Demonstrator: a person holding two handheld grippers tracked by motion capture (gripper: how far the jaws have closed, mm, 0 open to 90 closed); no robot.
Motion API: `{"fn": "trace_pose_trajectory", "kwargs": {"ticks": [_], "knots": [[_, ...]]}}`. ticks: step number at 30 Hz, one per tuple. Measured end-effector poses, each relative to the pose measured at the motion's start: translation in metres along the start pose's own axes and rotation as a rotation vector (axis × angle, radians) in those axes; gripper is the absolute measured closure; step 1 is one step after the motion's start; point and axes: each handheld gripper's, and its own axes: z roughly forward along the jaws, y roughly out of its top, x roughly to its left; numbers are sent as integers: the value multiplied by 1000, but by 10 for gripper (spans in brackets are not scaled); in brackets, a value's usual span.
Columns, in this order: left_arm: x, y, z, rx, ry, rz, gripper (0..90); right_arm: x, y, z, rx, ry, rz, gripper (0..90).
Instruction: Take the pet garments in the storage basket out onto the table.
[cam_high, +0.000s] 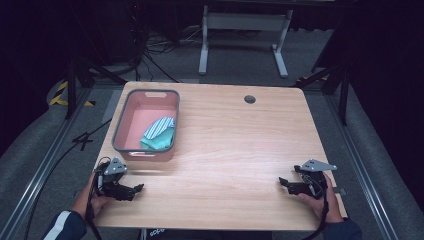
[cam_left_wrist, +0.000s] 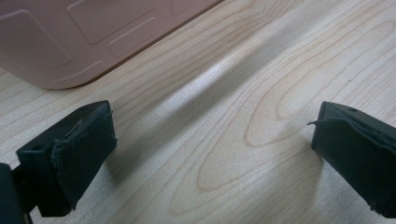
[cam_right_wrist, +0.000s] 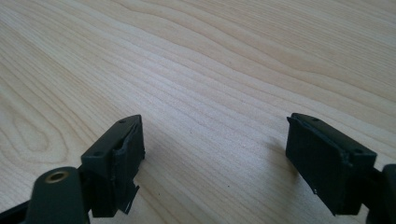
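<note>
Resting low at the near corners of the table (cam_high: 240, 145), the two tongs sit well apart from each other, which reads as a parked pose rather than a reach. The left tongs (cam_high: 136, 189) lie just in front of the pink bin (cam_high: 170, 100), their jaws spread wide with only bare wood between them, as the left gripper view shows along with the bin's outer wall (cam_left_wrist: 70, 42) close ahead. The right tongs (cam_high: 283, 183) are likewise released, jaws wide over empty wood grain in the right gripper view, far across the table from the bin. Inside the bin, toward its near right corner, lies a small heap of cloth (cam_high: 159, 134): a teal piece with a blue-and-white striped piece on top. It sits loose and crumpled, untouched by either tool. Judging from this, the cloth is either already stowed or waiting to be lifted out; the left tongs are the nearer.
</note>
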Motion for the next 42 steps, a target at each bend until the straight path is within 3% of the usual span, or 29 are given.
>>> {"fn": "trace_pose_trajectory", "kwargs": {"ticks": [9, 13, 20, 22, 26, 29, 33, 42], "knots": [[0, 0, 0, -2, 0, -2, 0, 0, 0, 0, 0, 0, 0, 202], [1, -1, -1, 0, -6, 17, 2, 0, 0, 0, 1, -1, 0, 201], [-3, 1, -6, 39, 11, 2, 31, 0, 0, 0, 0, 0, -1, 201], [-4, 0, -8, 28, -4, 30, 77, 0, 0, 0, 0, 0, -1, 200], [-4, -1, -11, 50, -16, 29, 84, 0, 1, 1, 1, -5, 0, 196], [-4, 1, -14, 59, -30, 61, 163, 0, 0, 1, 1, -5, -1, 196], [-7, 4, -21, 59, -40, 86, 183, 0, 0, 1, 1, -4, 0, 196], [-13, 13, -38, 59, 8, 112, 206, 0, 0, 1, 1, -4, 0, 197]]}}
